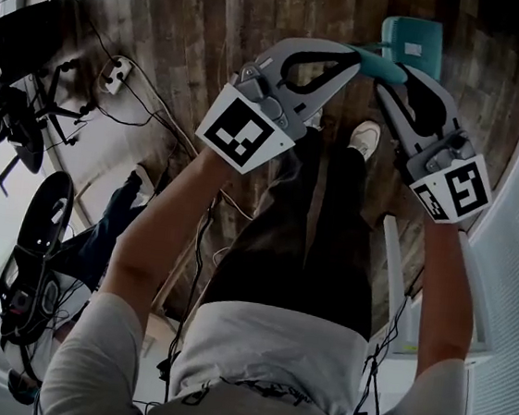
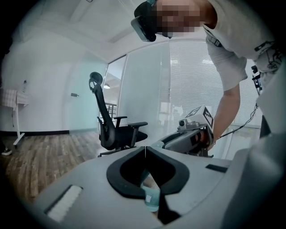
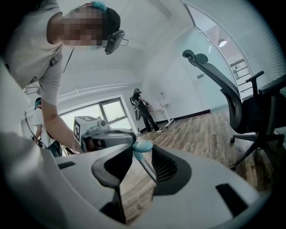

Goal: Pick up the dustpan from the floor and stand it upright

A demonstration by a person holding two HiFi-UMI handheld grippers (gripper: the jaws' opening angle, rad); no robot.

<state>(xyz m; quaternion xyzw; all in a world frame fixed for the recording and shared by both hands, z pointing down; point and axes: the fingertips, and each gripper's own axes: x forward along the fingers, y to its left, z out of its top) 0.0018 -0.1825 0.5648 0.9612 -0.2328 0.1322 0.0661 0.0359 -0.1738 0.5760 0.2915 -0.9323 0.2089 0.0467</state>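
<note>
Left gripper [image 2: 145,150]: jaw tips drawn together until they touch. The teal handle [image 2: 152,197] of the dustpan is enclosed in the hollow just behind the tips. Its marker cube [image 1: 245,131] faces the head camera.

Right gripper [image 3: 141,146]: jaws narrowed onto the rounded top end of the same handle, one tip on each side. A thin shaft [image 3: 149,167] runs down from the handle between the jaws.

Dustpan, pan [image 1: 412,35]: teal, low near the wood floor [image 1: 216,20], just ahead of the person's shoe [image 1: 365,138]. The handle rises from it to the two grippers, which meet tip to tip. Whether the pan touches the floor cannot be told.

Surroundings: black office chair [image 2: 114,129] well apart from the grippers, power strip [image 1: 116,74] with cables on the floor to the left, and a second person [image 3: 143,112] standing by the far wall.
</note>
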